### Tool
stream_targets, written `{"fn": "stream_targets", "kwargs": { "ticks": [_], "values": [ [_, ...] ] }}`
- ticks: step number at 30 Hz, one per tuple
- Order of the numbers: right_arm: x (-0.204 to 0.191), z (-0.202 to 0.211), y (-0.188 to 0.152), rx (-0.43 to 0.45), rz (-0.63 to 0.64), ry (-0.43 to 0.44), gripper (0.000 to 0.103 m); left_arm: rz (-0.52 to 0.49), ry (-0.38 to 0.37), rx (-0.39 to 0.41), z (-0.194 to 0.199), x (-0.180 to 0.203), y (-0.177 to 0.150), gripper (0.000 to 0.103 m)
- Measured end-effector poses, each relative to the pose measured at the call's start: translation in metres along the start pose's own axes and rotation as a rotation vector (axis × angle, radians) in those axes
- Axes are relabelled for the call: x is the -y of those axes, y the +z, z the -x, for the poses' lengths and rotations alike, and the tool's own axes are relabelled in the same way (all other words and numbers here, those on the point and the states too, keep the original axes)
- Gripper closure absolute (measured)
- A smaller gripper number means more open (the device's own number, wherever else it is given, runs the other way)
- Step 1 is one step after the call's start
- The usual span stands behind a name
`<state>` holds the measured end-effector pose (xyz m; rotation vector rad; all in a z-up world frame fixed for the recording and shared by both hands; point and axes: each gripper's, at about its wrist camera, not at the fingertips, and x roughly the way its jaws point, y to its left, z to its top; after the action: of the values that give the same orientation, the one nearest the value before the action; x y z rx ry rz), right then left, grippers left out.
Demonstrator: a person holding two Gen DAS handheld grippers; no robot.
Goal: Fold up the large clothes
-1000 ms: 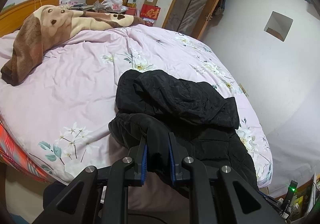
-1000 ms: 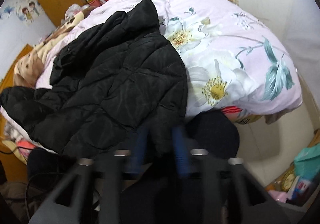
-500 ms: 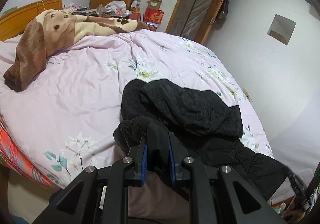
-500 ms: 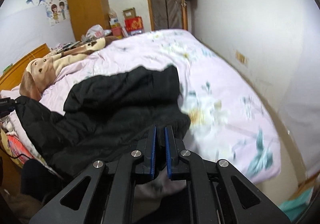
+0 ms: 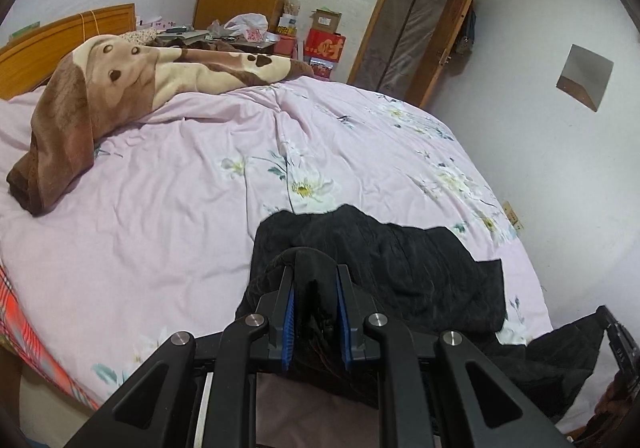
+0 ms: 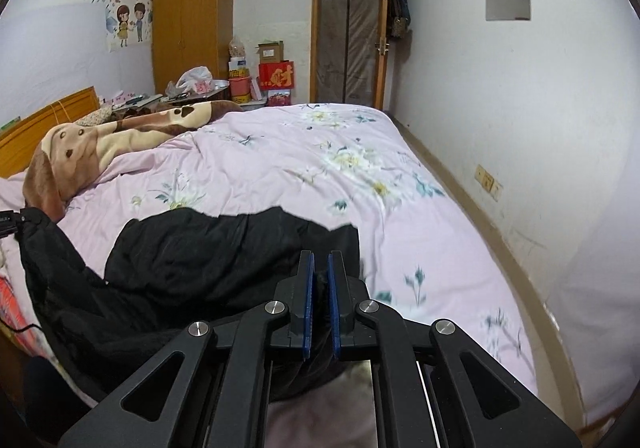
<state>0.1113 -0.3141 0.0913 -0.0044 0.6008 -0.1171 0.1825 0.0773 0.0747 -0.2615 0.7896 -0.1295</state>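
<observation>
A black padded jacket (image 5: 404, 268) lies at the near edge of a bed with a pink floral duvet (image 5: 180, 184). My left gripper (image 5: 314, 276) is shut on a thick bunch of the jacket's fabric and holds it up at the near edge. My right gripper (image 6: 319, 268) is shut on another edge of the same jacket (image 6: 208, 256), a thin fold between its blue pads. The jacket hangs stretched between the two grippers, its far part resting on the duvet (image 6: 320, 168).
A brown dog-print blanket (image 5: 120, 88) lies heaped at the head of the bed by the wooden headboard (image 5: 64, 44). A wardrobe (image 6: 192, 28), boxes and a door (image 6: 348, 36) stand beyond. A white wall (image 6: 540, 128) runs along the bed's right side.
Both grippers have lifted and pulled back with the jacket. It has slid toward the near edge of the bed and spread wider between them.
</observation>
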Motion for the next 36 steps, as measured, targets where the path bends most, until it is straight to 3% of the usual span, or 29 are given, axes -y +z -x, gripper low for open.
{"fn": "stream_targets", "kwargs": {
  "ticks": [13, 19, 23, 26, 30, 31, 34, 35, 36],
  "values": [
    [0.004, -0.132, 0.074, -0.099, 0.037, -0.042, 0.097, -0.022, 0.152, -0.038, -0.113, 0.012, 0.087, 0.085],
    [0.006, -0.203, 0.080, -0.193, 0.030, -0.069, 0.097, -0.049, 0.219, -0.095, -0.178, 0.014, 0.102, 0.085],
    [0.009, -0.248, 0.079, -0.270, 0.049, -0.122, 0.103, -0.056, 0.253, -0.125, -0.214, 0.013, 0.104, 0.085],
    [0.016, -0.270, 0.073, -0.319, 0.019, -0.133, 0.103, -0.058, 0.317, -0.131, -0.234, 0.008, 0.107, 0.086],
    [0.028, -0.273, 0.069, -0.303, -0.051, -0.107, 0.102, -0.045, 0.297, -0.166, -0.247, -0.003, 0.107, 0.086],
    [0.031, -0.272, 0.068, -0.302, -0.059, -0.096, 0.101, -0.043, 0.294, -0.168, -0.246, -0.007, 0.106, 0.086],
    [0.038, -0.266, 0.062, -0.306, -0.076, -0.056, 0.082, -0.031, 0.237, -0.172, -0.239, -0.021, 0.100, 0.083],
    [0.042, -0.260, 0.059, -0.297, -0.073, -0.049, 0.076, -0.032, 0.216, -0.169, -0.235, -0.025, 0.098, 0.081],
    [0.043, -0.258, 0.059, -0.290, -0.070, -0.035, 0.068, -0.029, 0.189, -0.160, -0.229, -0.029, 0.095, 0.069]
  ]
}}
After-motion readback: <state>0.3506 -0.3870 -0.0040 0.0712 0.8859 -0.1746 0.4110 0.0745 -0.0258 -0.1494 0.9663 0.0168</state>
